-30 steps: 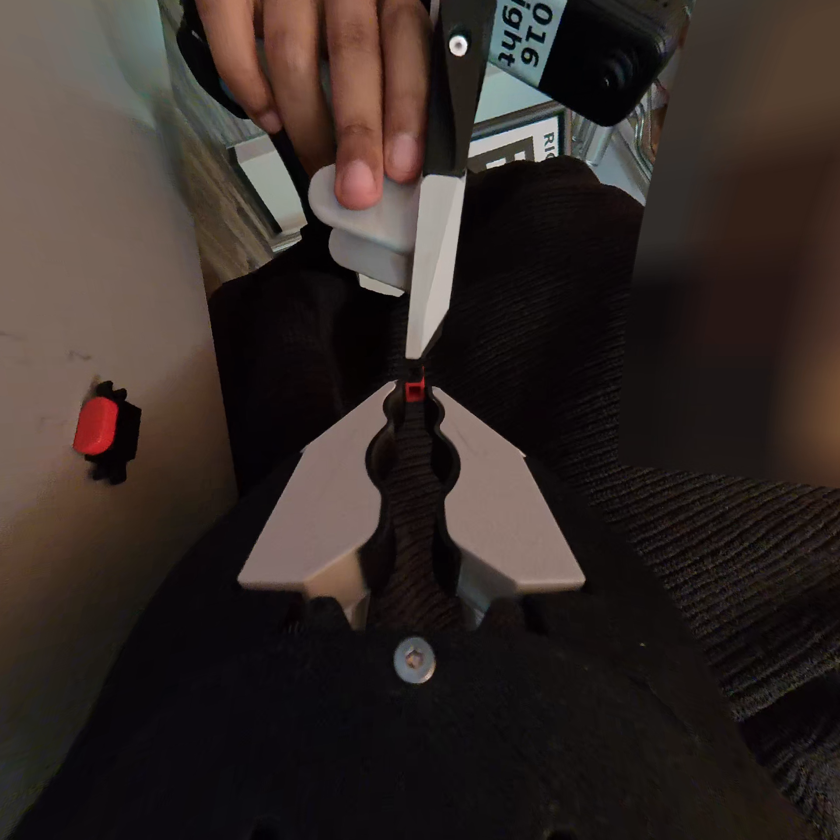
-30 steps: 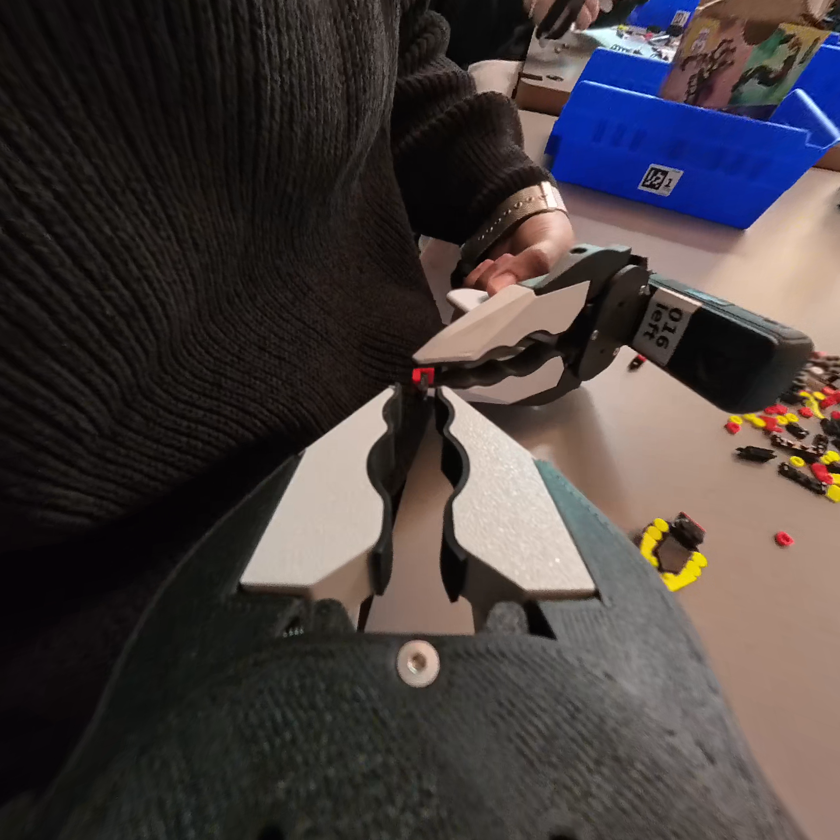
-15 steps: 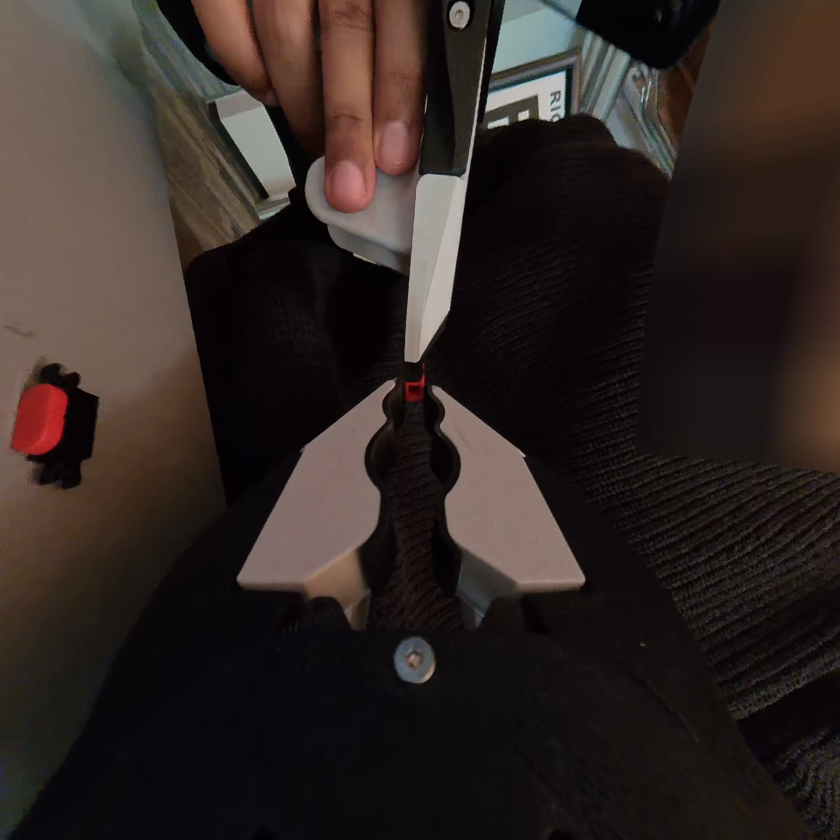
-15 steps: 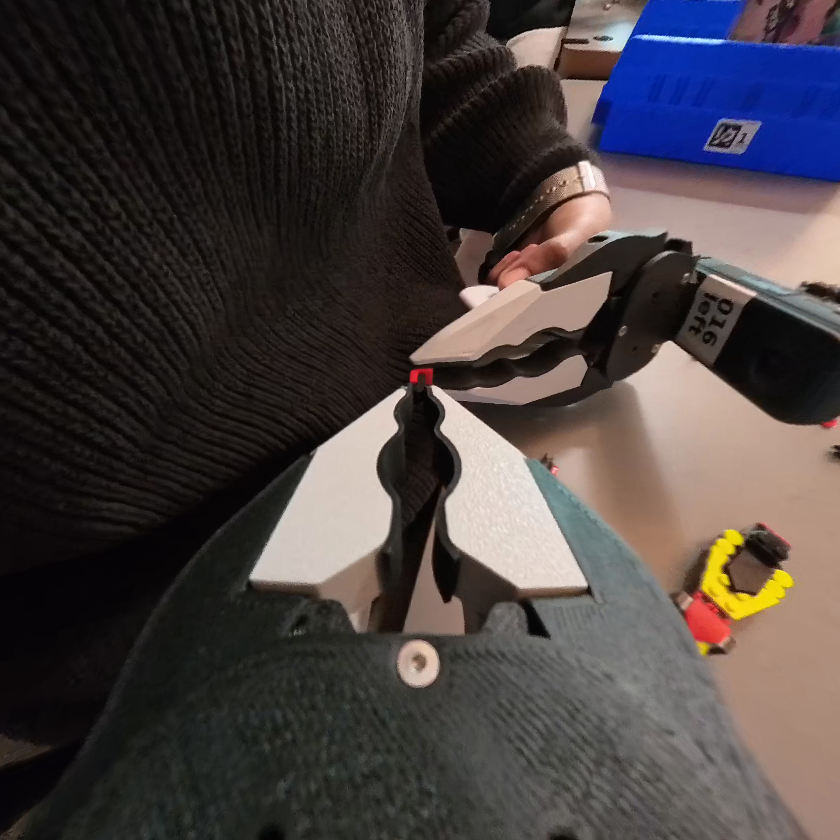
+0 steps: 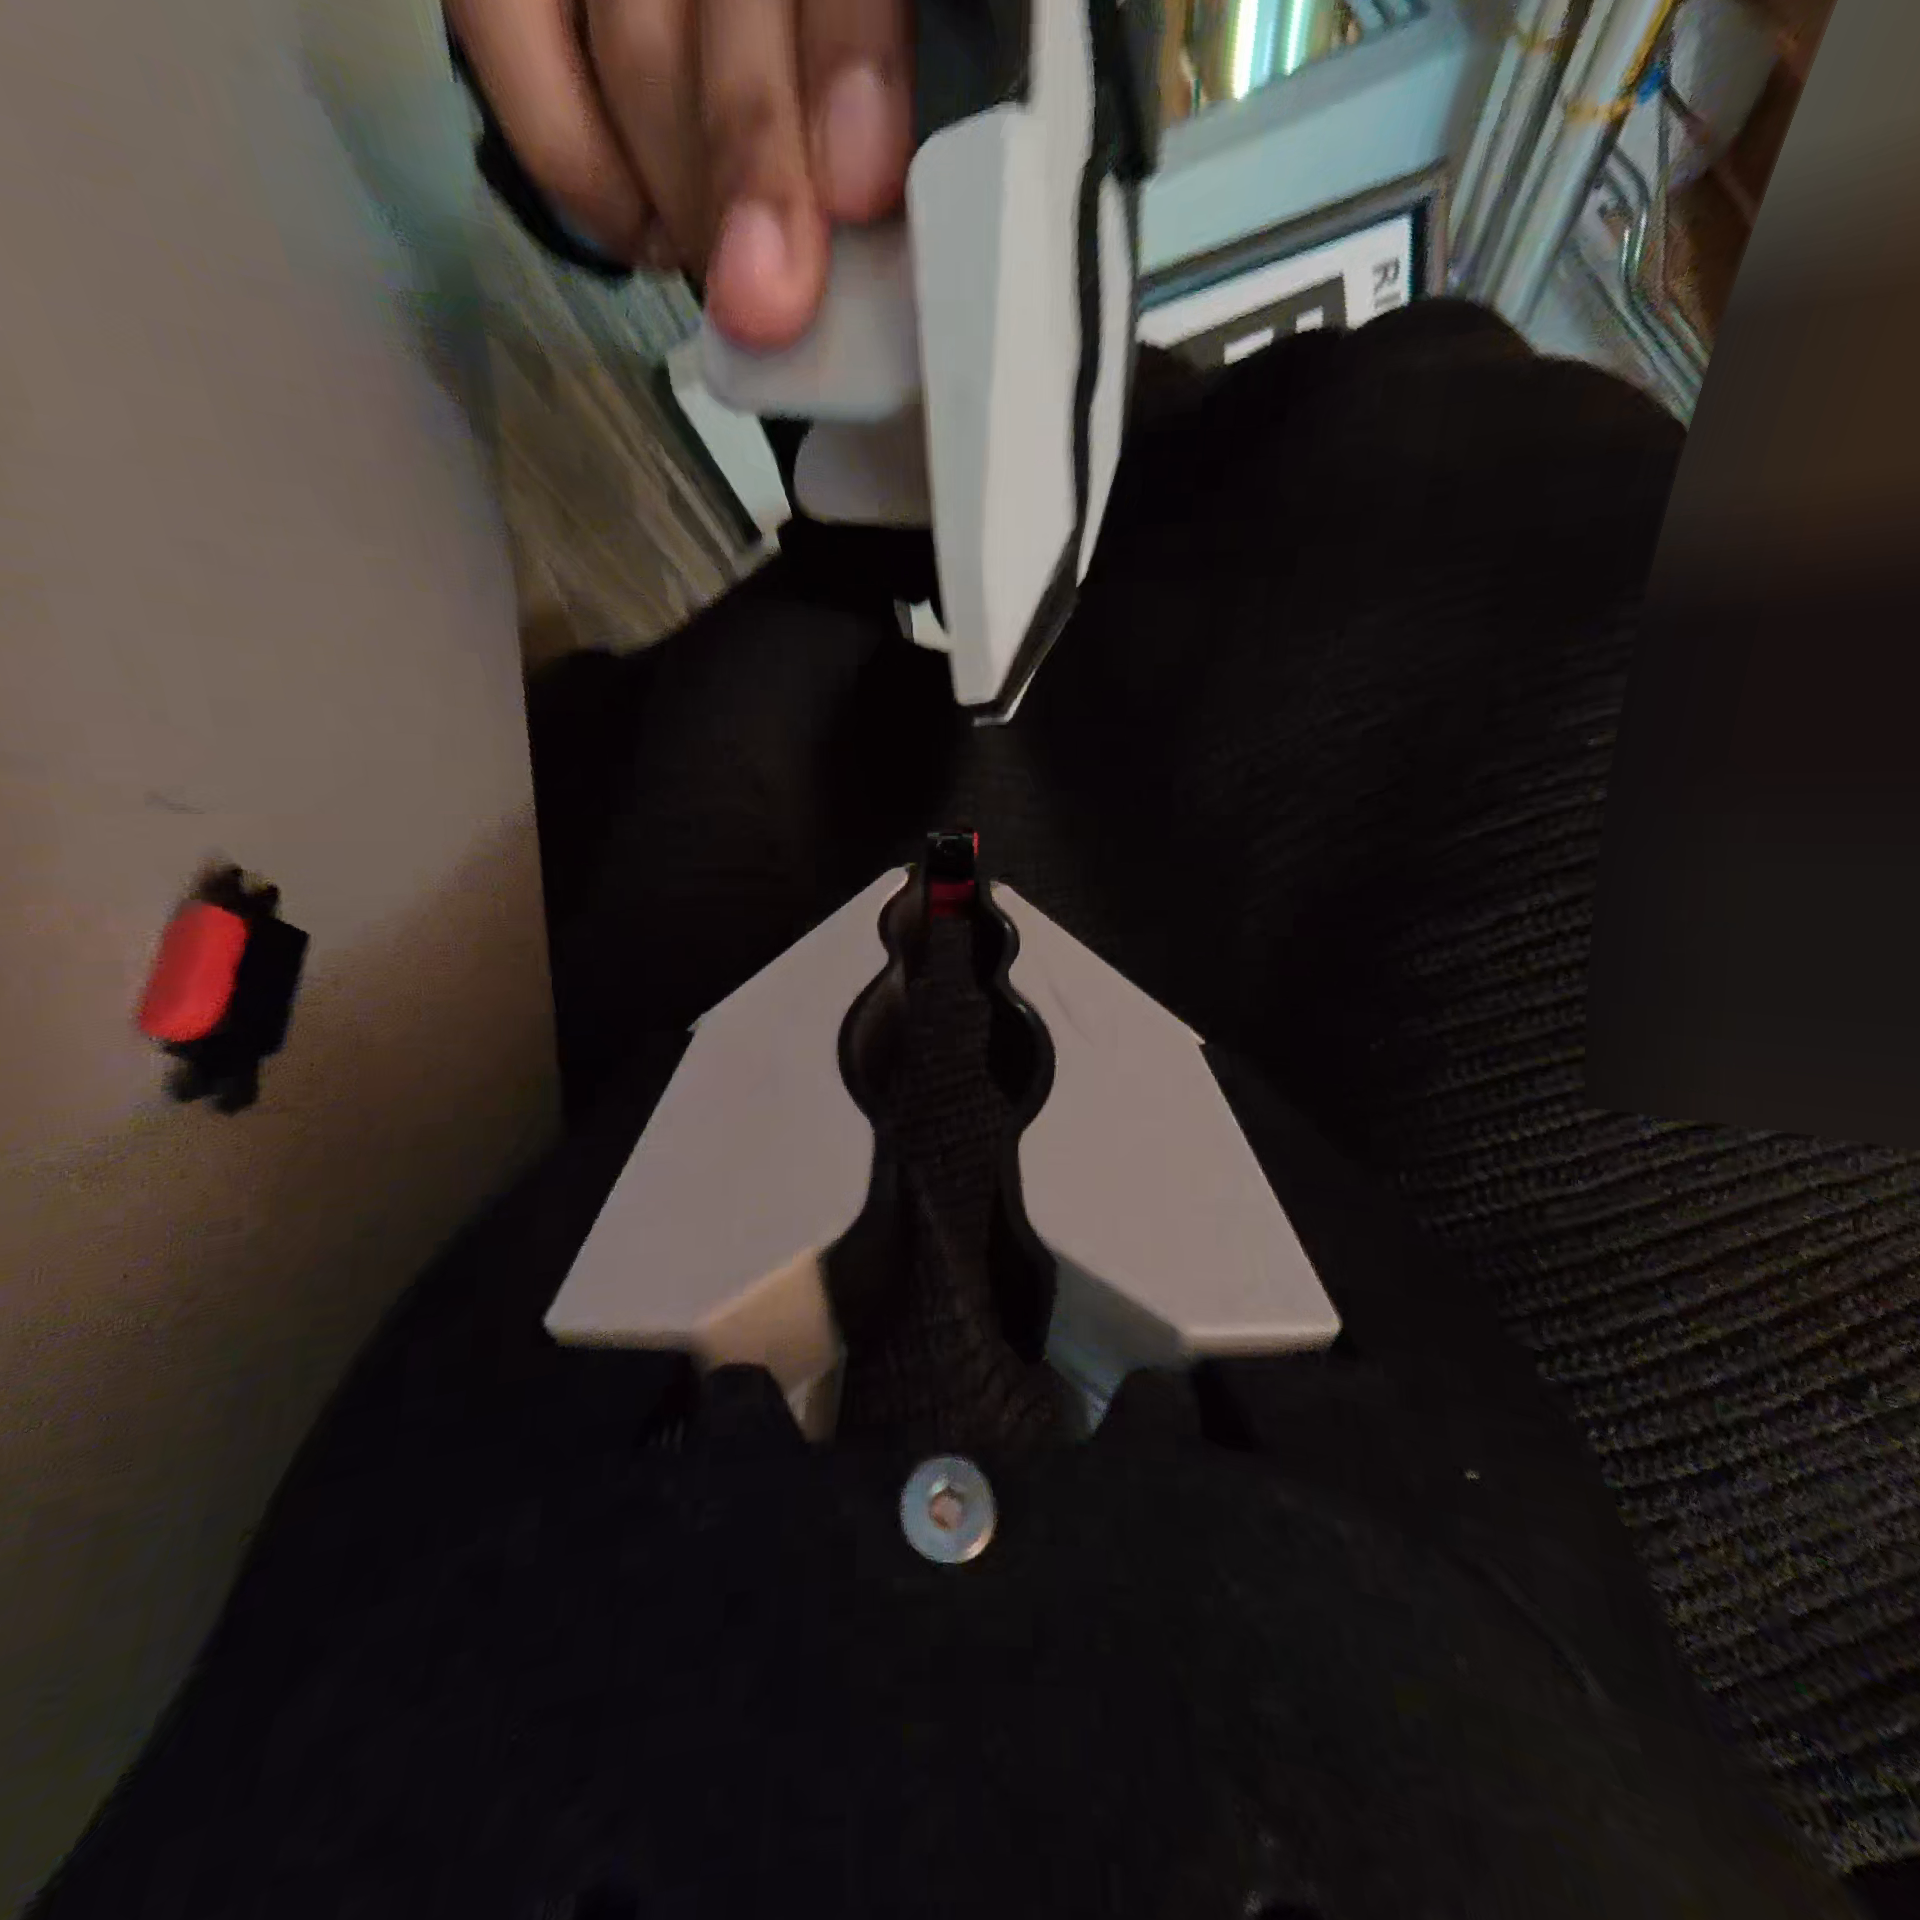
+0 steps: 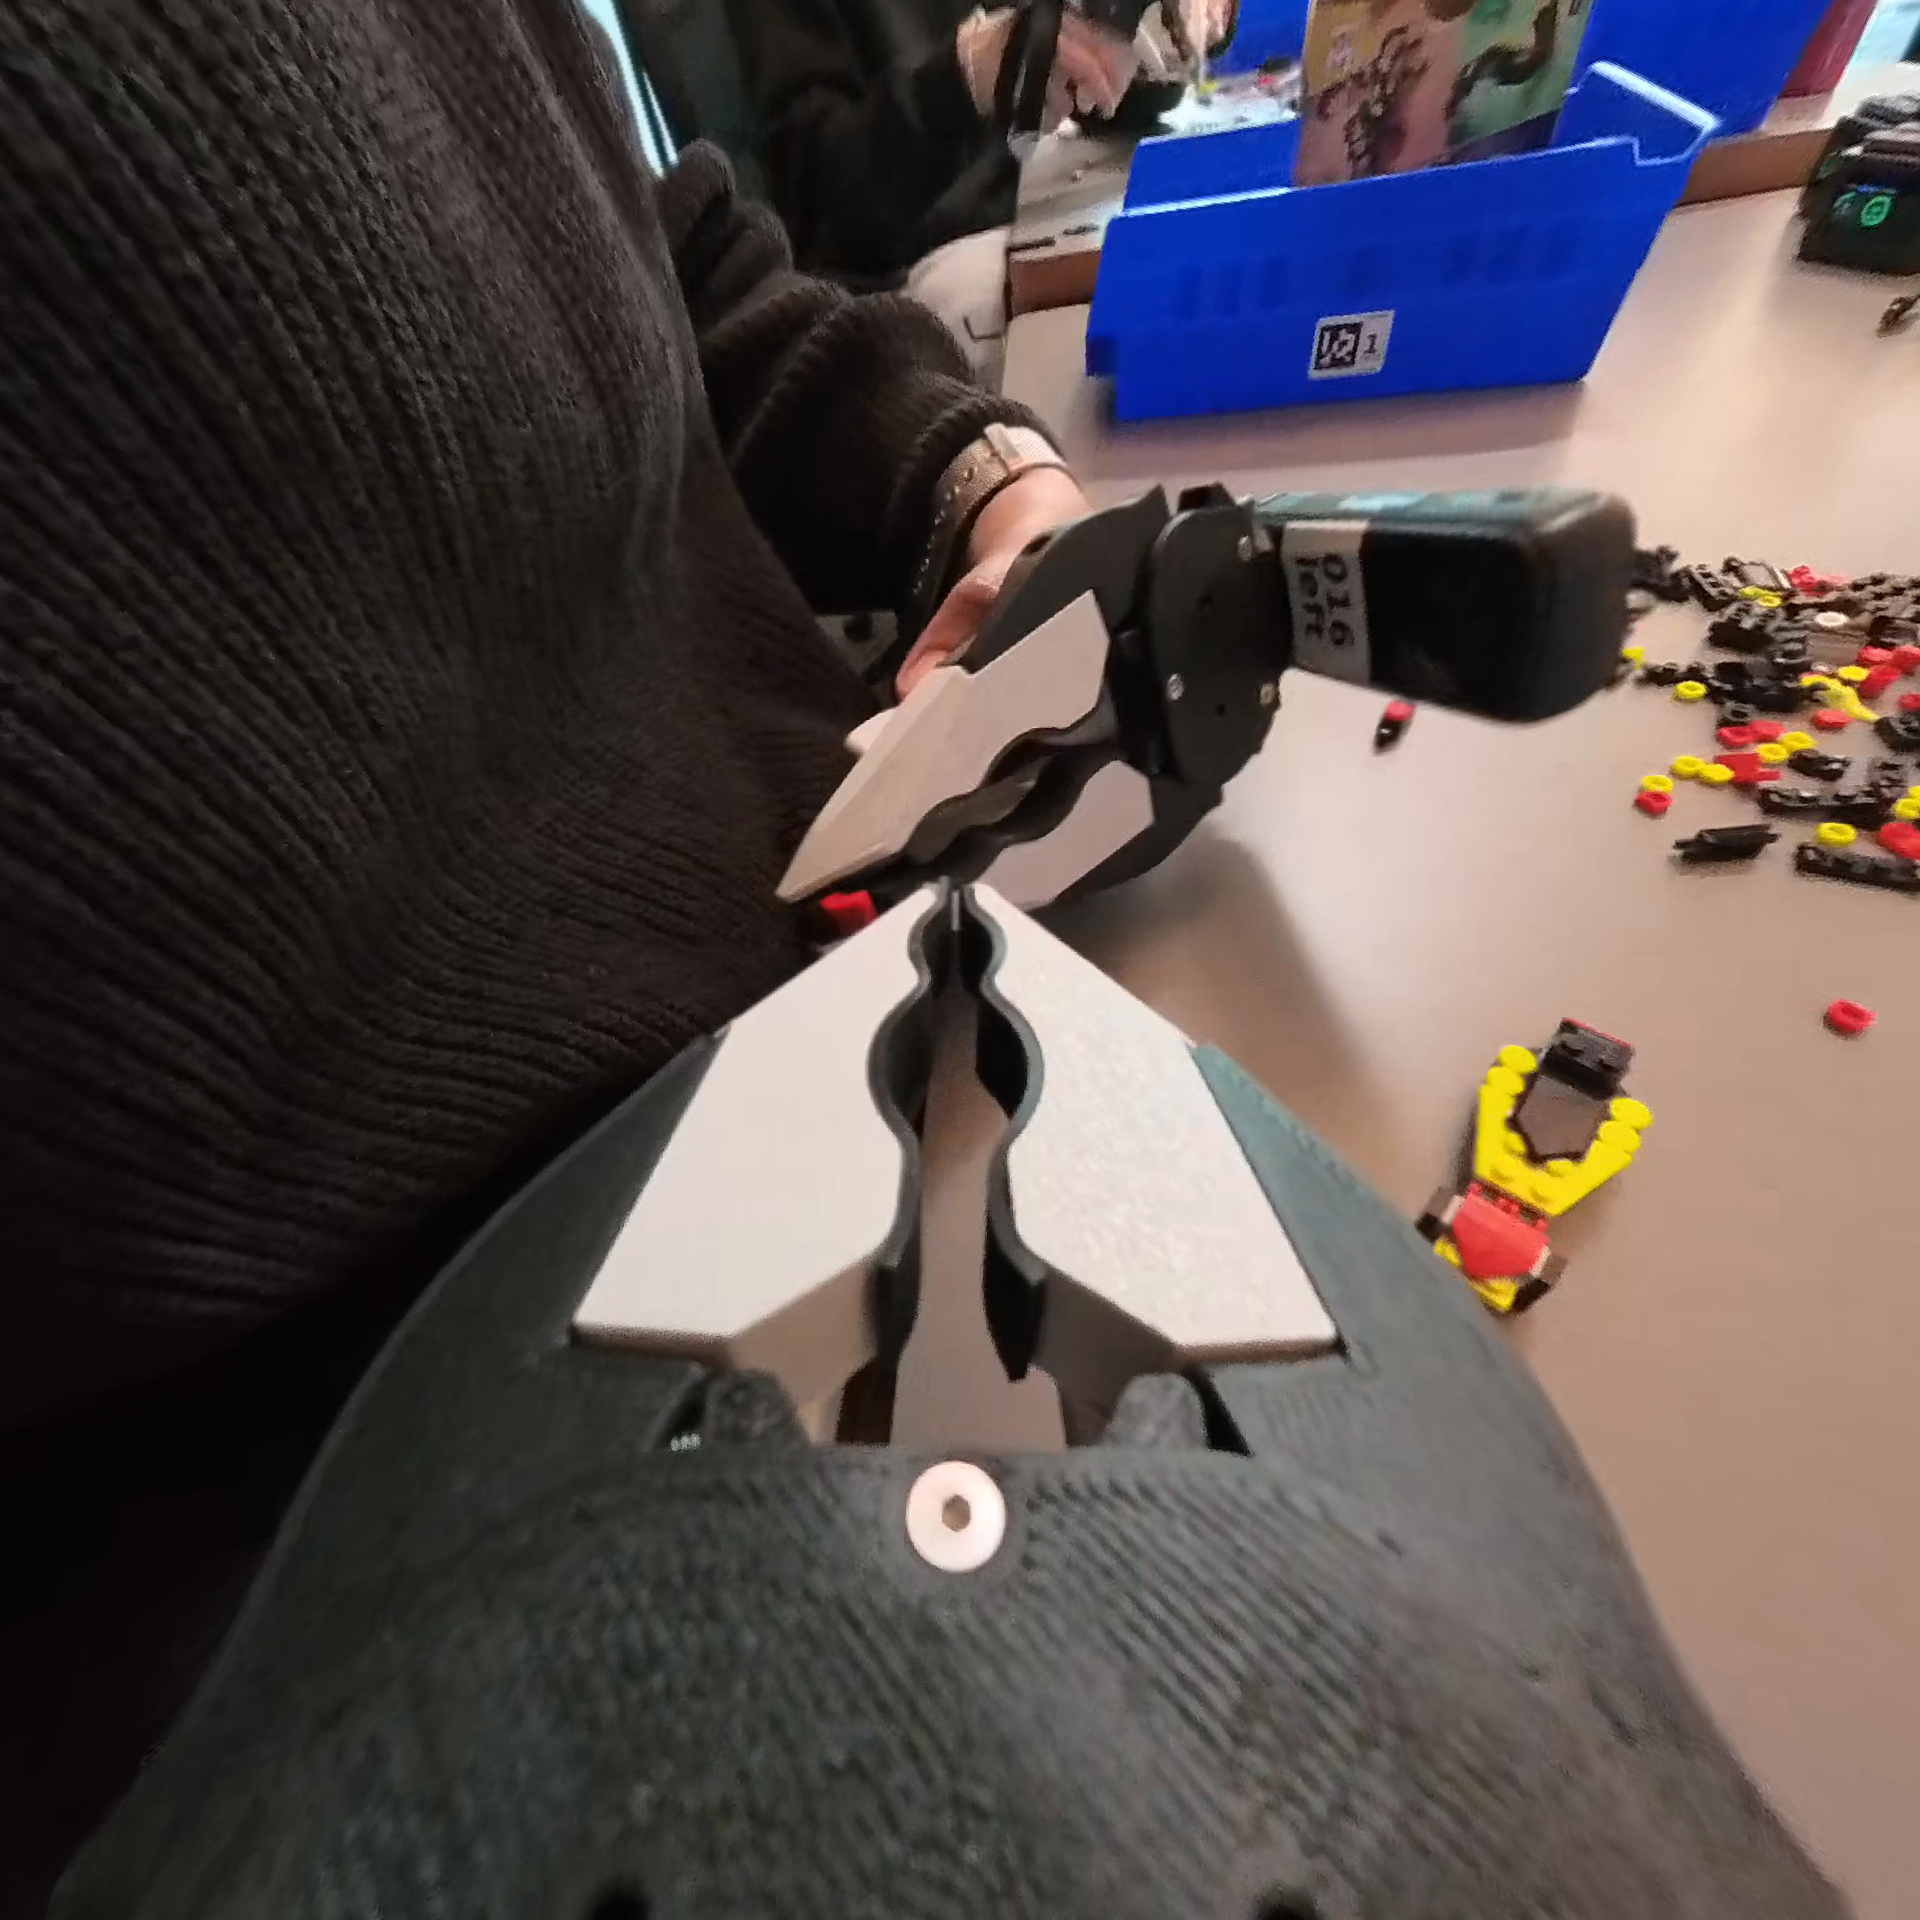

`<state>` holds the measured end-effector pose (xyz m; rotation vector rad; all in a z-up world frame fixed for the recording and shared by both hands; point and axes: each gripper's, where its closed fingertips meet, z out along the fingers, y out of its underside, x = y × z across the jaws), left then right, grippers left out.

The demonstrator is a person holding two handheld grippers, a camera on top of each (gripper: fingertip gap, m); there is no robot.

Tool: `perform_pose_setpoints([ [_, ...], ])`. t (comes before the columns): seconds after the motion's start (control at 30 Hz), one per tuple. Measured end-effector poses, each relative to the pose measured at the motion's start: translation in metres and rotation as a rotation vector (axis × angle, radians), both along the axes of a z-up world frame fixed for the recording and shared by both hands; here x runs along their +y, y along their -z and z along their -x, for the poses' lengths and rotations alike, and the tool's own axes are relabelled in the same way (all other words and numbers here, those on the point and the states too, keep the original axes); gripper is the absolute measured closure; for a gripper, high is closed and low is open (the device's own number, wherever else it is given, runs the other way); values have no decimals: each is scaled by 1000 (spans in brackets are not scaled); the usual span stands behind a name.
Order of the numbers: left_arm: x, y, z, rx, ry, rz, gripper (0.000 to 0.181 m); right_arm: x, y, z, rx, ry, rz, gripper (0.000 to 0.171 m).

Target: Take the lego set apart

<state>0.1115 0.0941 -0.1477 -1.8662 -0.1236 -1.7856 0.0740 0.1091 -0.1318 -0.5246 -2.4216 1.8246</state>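
Note:
My left gripper is shut on a tiny red and black lego piece that sticks out of its tips. In the right wrist view the same gripper lies on its side with the red piece at its tips. My right gripper is shut, and nothing clearly shows between its tips. It hangs tip-down above the left gripper's tips in the left wrist view, a short gap away. A hand holds it.
A yellow, red and black lego build lies on the table. Loose pieces are scattered at the right. A blue bin stands behind. A red and black piece lies left. A dark sweater is close. The left gripper's tips are roughly 4 cm from the right gripper's.
The two grippers' tips met at the red piece; now the right gripper has pulled away and a gap shows. The left gripper keeps the red and black piece. The right gripper has closed fully.

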Motion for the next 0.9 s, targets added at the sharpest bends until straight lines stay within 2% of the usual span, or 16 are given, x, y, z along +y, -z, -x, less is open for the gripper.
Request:
perform_pose_setpoints([
  [0.07,6,-5,12,18,-74,-26,176,2,-2,2,-23,3,42,156],
  [0.17,22,0,38,90,-252,-32,177,5,3,13,-117,44,74,151],
  [0.23,26,5,49,194,-308,-50,177,8,12,21,-195,82,71,148],
  [0.37,27,16,46,356,-292,-61,177,7,15,29,-264,108,115,147],
  [0.5,28,20,39,388,-268,-59,176,3,21,26,-301,90,96,143],
  [0.7,26,27,41,431,-261,-50,177,2,30,28,-303,110,38,162],
  [0.9,26,22,50,420,-298,-66,176,8,26,30,-353,125,88,163],
])
